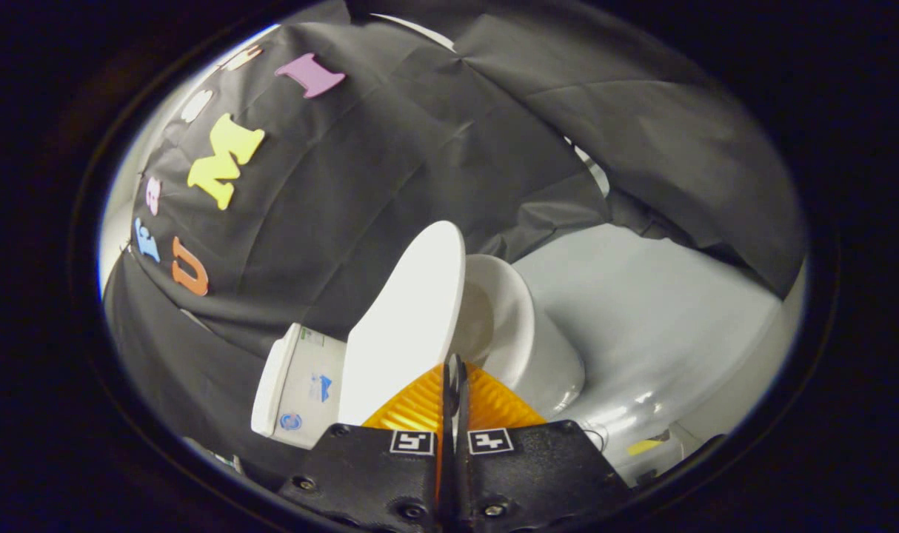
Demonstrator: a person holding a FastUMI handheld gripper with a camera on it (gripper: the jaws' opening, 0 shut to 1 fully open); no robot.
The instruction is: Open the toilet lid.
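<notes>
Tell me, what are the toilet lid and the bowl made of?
The toilet lid, raised just ahead of the shut gripper, looks like smooth white plastic: thin, matte. The bowl looks like glazed ceramic, judging by its shiny highlights. Neither is certain.

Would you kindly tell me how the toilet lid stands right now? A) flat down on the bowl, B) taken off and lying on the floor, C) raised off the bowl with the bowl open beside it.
C: the toilet lid stands lifted just beyond the shut gripper, and the open bowl shows next to it.
</notes>
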